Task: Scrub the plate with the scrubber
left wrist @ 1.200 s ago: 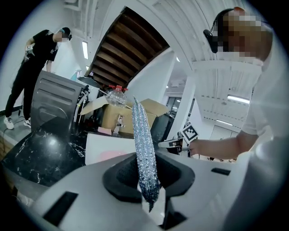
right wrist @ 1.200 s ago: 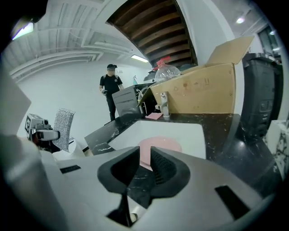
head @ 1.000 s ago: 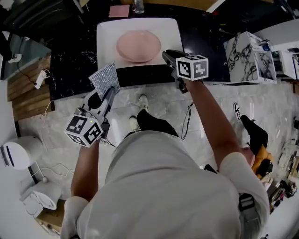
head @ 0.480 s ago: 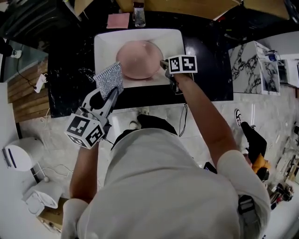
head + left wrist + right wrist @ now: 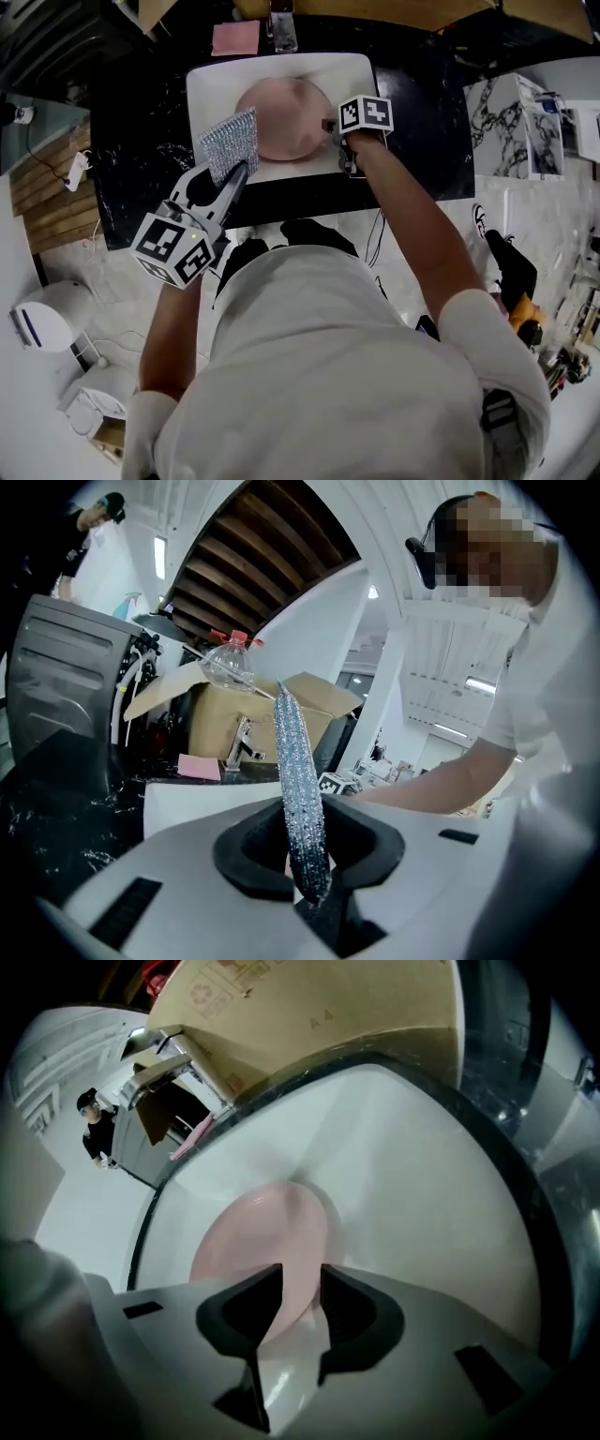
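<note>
A: Edges and room?

B: Plate [image 5: 281,117] sits upper middle of the head view, inside the white sink [image 5: 202,94]. There is bare sink floor along its near side. Black surface [image 5: 141,122] lies left of the sink.

A: Jaws?

B: Right gripper [image 5: 295,1302] jaws are narrow, pinching the plate's right rim. Left gripper [image 5: 309,850] jaws are clamped on the scrubber [image 5: 298,789].

A: Hidden?

B: The marker cube covers the rim by the right gripper. The scrubber overlaps the plate's left edge in the head view, and I cannot tell if they touch. Its lower end is buried in the jaws.

A: Axis?

B: In the left gripper view the scrubber is edge-on, its long axis near upright and pointing to the upper frame. The plate looks tilted.
</note>
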`<state>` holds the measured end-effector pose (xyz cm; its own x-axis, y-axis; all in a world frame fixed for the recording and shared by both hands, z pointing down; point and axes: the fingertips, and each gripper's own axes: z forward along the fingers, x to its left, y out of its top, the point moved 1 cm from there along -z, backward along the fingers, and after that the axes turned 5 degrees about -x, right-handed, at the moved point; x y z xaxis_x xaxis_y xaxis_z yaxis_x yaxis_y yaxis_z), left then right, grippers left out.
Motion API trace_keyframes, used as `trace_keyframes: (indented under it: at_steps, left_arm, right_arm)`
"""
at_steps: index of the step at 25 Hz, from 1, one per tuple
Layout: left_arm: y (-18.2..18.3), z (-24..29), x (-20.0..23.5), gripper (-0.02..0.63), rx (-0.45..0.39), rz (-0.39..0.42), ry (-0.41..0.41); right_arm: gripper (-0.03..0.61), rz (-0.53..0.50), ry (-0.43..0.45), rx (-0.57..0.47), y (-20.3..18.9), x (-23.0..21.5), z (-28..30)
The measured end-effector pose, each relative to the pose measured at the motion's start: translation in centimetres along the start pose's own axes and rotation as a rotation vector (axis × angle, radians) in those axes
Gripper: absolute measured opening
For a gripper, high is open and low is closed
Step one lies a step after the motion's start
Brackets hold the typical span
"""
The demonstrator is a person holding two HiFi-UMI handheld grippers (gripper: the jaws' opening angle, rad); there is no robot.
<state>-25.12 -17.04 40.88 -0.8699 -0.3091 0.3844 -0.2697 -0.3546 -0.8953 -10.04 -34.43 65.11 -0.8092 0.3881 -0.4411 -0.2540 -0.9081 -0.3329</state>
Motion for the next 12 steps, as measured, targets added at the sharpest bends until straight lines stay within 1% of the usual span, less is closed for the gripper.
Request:
trace_keyframes:
  at_steps: [6,9,12]
  left_arm:
    - [0.5,-1.0,1.3,0.072,0.021,0.004,-0.047]
    - [0.5,-1.5,2.0,0.072,0.025,-0.004,-0.053]
    - [0.4,-1.8,2.6,0.072,0.029,-0.010,-0.056]
  right_arm:
    - [0.107,0.110,-0.071,0.038,-0.8,-1.5,1.5]
    - [0.107,0.167,-0.073,0.063,-1.5,-1.9,2.5]
    - [0.107,0.211,-0.056,0.087,-1.8,-1.5,3.6]
